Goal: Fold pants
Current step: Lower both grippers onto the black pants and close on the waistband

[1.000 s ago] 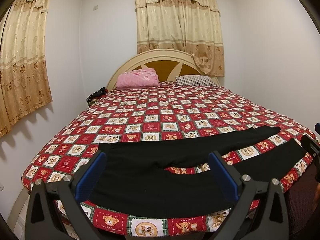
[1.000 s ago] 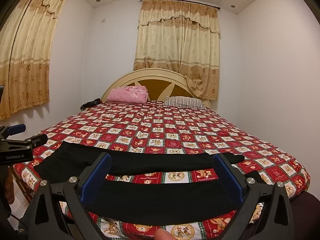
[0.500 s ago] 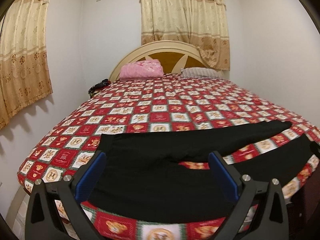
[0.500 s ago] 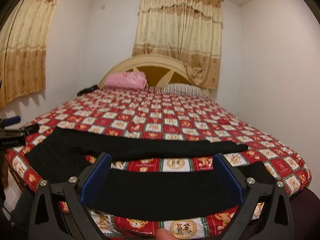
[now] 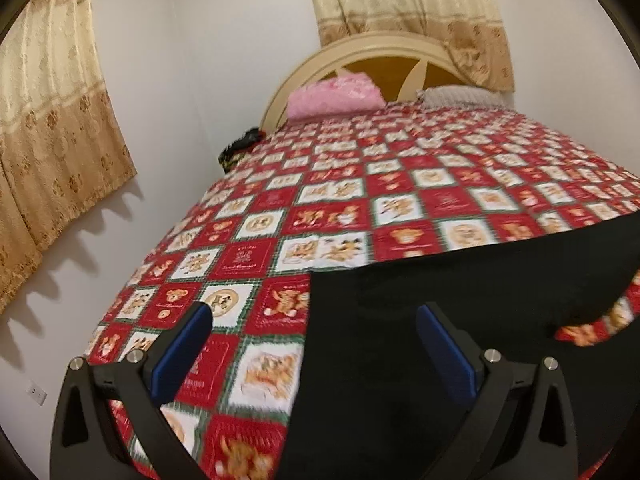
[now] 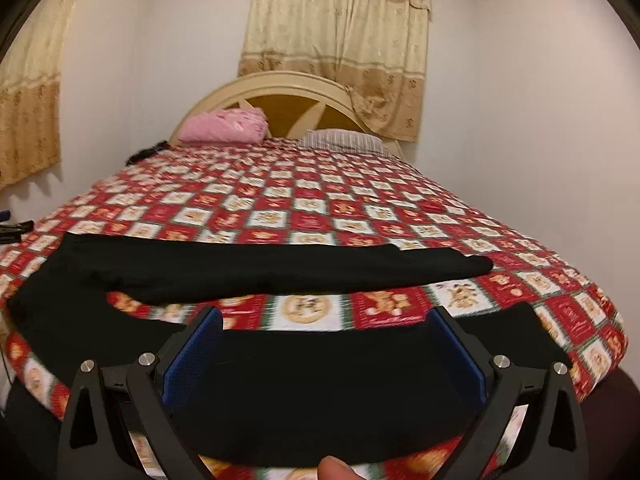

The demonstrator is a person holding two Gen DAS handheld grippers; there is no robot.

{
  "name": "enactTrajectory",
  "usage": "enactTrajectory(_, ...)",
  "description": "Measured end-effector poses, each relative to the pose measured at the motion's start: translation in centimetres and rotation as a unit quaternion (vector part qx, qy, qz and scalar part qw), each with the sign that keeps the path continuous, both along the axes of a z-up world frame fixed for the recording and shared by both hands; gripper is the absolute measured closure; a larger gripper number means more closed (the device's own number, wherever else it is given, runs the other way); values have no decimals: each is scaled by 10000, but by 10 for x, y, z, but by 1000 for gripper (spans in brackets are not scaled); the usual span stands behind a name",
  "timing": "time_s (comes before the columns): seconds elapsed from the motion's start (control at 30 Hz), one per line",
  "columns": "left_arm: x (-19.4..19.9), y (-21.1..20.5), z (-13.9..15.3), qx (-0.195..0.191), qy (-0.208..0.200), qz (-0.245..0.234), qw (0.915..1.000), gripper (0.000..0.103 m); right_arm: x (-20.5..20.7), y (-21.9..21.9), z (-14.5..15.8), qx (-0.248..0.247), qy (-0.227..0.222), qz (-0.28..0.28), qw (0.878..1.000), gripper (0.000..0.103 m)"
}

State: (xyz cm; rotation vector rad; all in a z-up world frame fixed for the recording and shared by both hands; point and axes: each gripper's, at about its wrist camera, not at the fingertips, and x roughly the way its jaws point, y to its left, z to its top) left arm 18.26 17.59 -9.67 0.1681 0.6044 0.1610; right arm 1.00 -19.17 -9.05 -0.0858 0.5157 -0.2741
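Black pants (image 6: 280, 268) lie flat across the near end of the bed, waist to the left, both legs spread apart to the right. In the left wrist view the waist end (image 5: 400, 320) fills the lower right. My left gripper (image 5: 316, 320) hovers open over the waist edge, its left finger above bedspread, its right finger above black cloth. My right gripper (image 6: 326, 320) is open just above the near leg (image 6: 320, 380), nothing between its blue pads (image 6: 188, 360). A fingertip (image 6: 334, 468) shows at the bottom edge.
The bedspread (image 6: 320, 208) is red and white patchwork with bears. A pink bundle (image 6: 224, 126) and a striped pillow (image 6: 340, 140) lie by the headboard. Dark items (image 5: 240, 148) sit at the bed's far left edge. Walls and curtains surround the bed.
Both grippers have dropped lower and closer to the pants. The left one has swung left toward the waist end. The pants have not moved.
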Motion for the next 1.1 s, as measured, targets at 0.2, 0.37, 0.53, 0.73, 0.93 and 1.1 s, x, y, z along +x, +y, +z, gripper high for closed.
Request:
enactTrajectory(0.2,65,22,-30,-114,548,-110,9984,9,29,-36,1,-48,145,-164,9997,11)
enactTrajectory(0.37,104,32,-46,-358,981,-271,9942,23,47,-72,-3,246,349,-404,9983,17)
enactTrajectory(0.53,125,41,-68,-667,1373,-321,9878,32,62,-107,-9,491,591,-669,9948,17)
enactTrajectory(0.73,134,52,-74,-1239,1486,-551,9796,63,76,-153,-7,517,737,-1055,9903,23)
enactTrajectory(0.93,137,47,-72,-1222,1533,-861,9768,85,96,-207,-1,542,833,-1480,9840,24)
enactTrajectory(1.1,141,45,-73,-1116,1544,-850,9780,85,127,-255,-3,678,1079,-1692,9773,24)
